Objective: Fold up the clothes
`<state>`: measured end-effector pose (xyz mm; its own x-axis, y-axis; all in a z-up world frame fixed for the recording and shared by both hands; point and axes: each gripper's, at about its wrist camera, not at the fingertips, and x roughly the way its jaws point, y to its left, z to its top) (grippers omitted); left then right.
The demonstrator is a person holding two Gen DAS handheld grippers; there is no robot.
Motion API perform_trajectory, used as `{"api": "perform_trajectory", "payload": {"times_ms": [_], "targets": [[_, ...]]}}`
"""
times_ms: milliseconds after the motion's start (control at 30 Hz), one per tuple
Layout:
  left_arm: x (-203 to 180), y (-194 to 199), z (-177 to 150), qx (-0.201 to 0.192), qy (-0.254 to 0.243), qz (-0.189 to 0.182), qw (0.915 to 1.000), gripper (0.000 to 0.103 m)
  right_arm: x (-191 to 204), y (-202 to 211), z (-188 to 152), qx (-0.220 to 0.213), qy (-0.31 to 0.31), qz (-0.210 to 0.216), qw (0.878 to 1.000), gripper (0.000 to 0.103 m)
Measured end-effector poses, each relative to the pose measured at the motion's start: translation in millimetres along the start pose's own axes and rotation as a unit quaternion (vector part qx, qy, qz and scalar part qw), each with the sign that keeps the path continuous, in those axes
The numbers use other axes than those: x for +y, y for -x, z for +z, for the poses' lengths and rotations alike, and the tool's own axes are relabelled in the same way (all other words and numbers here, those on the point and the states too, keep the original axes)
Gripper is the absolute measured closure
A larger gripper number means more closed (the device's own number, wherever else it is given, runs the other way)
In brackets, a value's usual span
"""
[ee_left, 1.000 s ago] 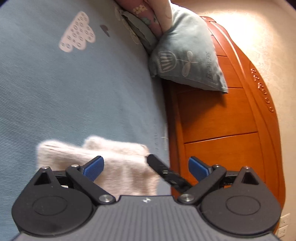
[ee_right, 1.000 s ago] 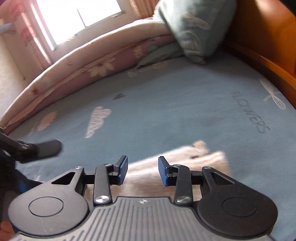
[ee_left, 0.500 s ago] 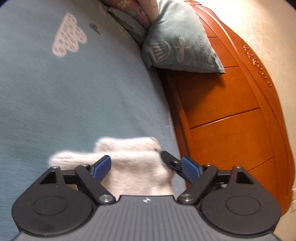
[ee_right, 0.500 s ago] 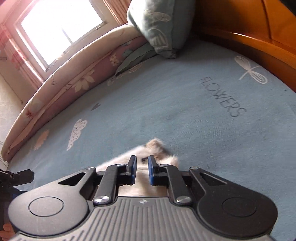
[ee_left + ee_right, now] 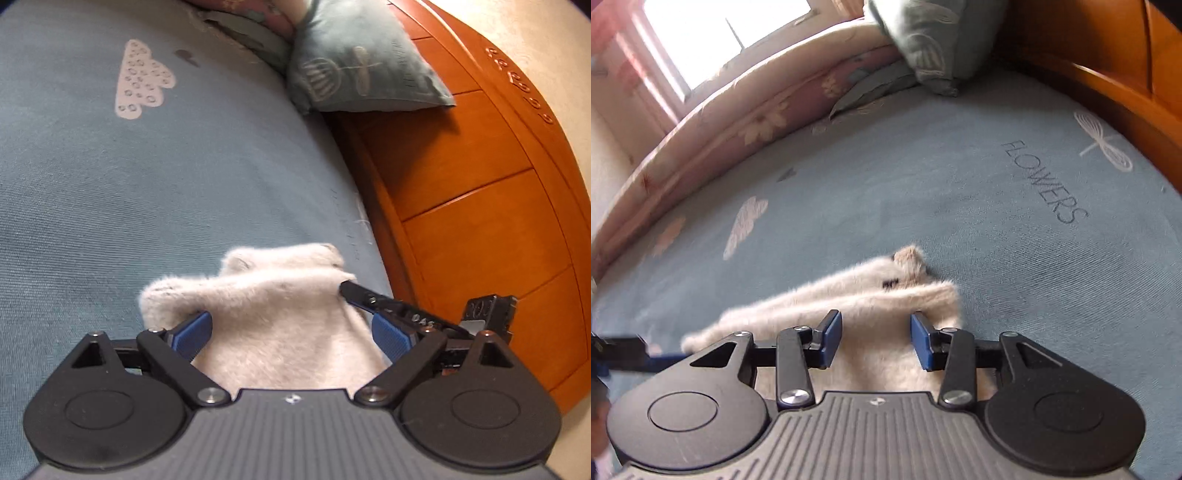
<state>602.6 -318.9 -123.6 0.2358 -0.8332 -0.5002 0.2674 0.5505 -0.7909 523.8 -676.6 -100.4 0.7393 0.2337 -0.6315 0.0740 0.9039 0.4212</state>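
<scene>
A fluffy cream garment (image 5: 277, 317) lies folded on the blue bed sheet (image 5: 110, 184), close to the headboard side. My left gripper (image 5: 291, 334) hangs open just over it, blue pads wide apart on either side of the cloth. One finger of the right gripper (image 5: 373, 301) touches the garment's right edge in the left wrist view. In the right wrist view the garment (image 5: 886, 291) shows a small ear-like corner at its far end. My right gripper (image 5: 877, 341) is open above it with nothing pinched. The left gripper's finger (image 5: 624, 347) pokes in at the far left.
A blue-green pillow (image 5: 362, 74) leans on the orange wooden headboard (image 5: 480, 192) at the bed's right edge. A rolled pink floral quilt (image 5: 757, 110) runs along the far side under a bright window (image 5: 720, 29). The sheet carries cloud prints and the word FLOWERS (image 5: 1045, 181).
The right gripper's fingers, nearly closed over the garment half a second ago, have spread apart and let it go. The left gripper has shifted further over the garment and stayed open.
</scene>
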Motion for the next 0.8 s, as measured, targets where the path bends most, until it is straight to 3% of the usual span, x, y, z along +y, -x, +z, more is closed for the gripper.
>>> {"api": "perform_trajectory", "payload": {"times_ms": [100,167,333,467,500,567,667,800], "targets": [[7,3,4,-0.006,0.026,-0.012,0.9996,0.01,-6,0,-1,-0.023,-0.013,-0.018,1.0,0.056],[0,13,3,-0.019,0.005,-0.01,0.9998,0.01,-10,-1,-1,-0.038,-0.022,-0.03,0.999,0.053],[-5,24,3,-0.032,-0.018,-0.019,0.9991,0.008,-11,4,-6,-0.004,-0.015,-0.006,1.0,0.048],[4,16,5,-0.043,-0.028,0.038,0.998,0.008,-17,-10,-11,0.014,-0.028,-0.051,0.998,0.047],[4,18,7,-0.056,-0.029,0.075,0.9952,0.008,-19,-11,-11,0.013,-0.036,-0.067,0.997,0.047],[6,25,10,-0.067,-0.029,0.096,0.9927,0.009,-21,1,-13,0.005,-0.042,-0.066,0.997,0.047],[5,41,7,-0.058,-0.009,0.062,0.9964,0.008,-15,30,-13,0.002,-0.028,-0.061,0.998,0.047],[-27,56,-9,-0.039,-0.056,0.083,0.9942,0.008,3,86,-10,-0.004,-0.002,-0.059,0.998,0.046]]}}
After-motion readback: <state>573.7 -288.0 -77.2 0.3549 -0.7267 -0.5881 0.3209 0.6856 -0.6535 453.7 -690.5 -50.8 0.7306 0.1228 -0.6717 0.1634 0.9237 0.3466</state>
